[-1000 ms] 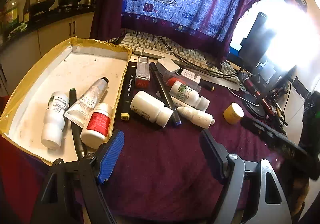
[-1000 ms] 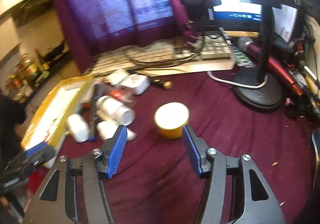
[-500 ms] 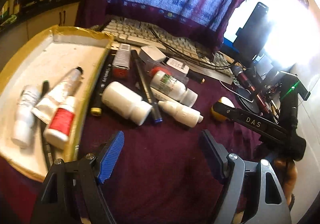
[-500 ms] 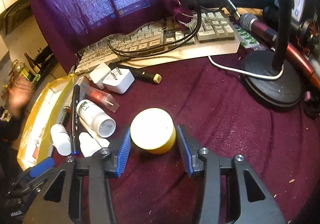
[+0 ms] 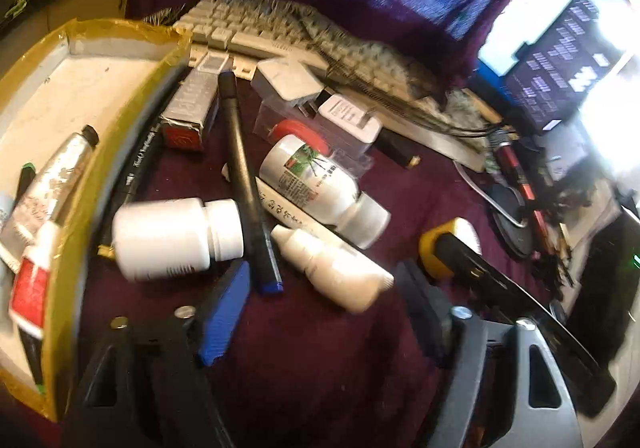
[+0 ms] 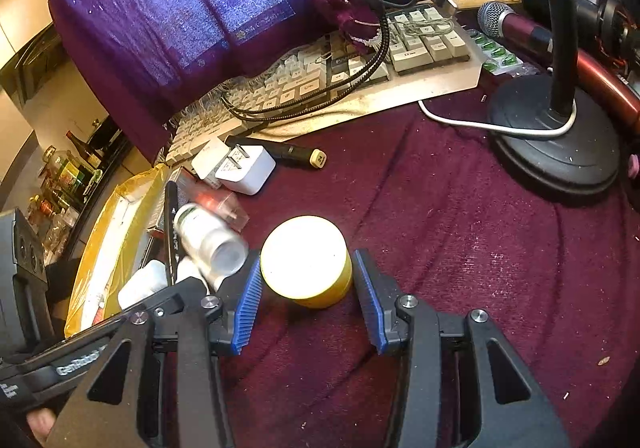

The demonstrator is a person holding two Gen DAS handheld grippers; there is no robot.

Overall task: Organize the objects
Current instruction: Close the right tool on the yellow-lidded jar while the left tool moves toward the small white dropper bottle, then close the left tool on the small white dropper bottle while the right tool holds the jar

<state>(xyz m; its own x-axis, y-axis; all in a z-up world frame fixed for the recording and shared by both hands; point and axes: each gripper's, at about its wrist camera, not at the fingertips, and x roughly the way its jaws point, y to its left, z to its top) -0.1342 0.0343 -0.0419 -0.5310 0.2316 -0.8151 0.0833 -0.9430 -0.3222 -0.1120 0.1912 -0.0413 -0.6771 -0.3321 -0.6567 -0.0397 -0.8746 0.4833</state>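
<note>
A yellow round jar (image 6: 306, 262) stands on the maroon cloth between the fingers of my right gripper (image 6: 308, 300), whose pads lie against or very near its sides. The jar also shows in the left wrist view (image 5: 448, 244), partly hidden by the right gripper. My left gripper (image 5: 320, 300) is open and empty, low over the cloth, just before a small white dropper bottle (image 5: 332, 266), a white pill bottle (image 5: 176, 234) and a black pen (image 5: 248, 184). A green-labelled white bottle (image 5: 316, 184) lies behind them.
A yellow-rimmed white tray (image 5: 80, 168) at the left holds a tube (image 5: 52, 176) and a red-labelled bottle (image 5: 28, 284). A keyboard (image 6: 320, 84), white chargers (image 6: 240, 166), a marker (image 6: 280, 150) and a microphone stand base (image 6: 556, 144) lie behind.
My left gripper has moved forward and down toward the bottles. My right gripper has advanced so the yellow jar sits deeper between its fingers.
</note>
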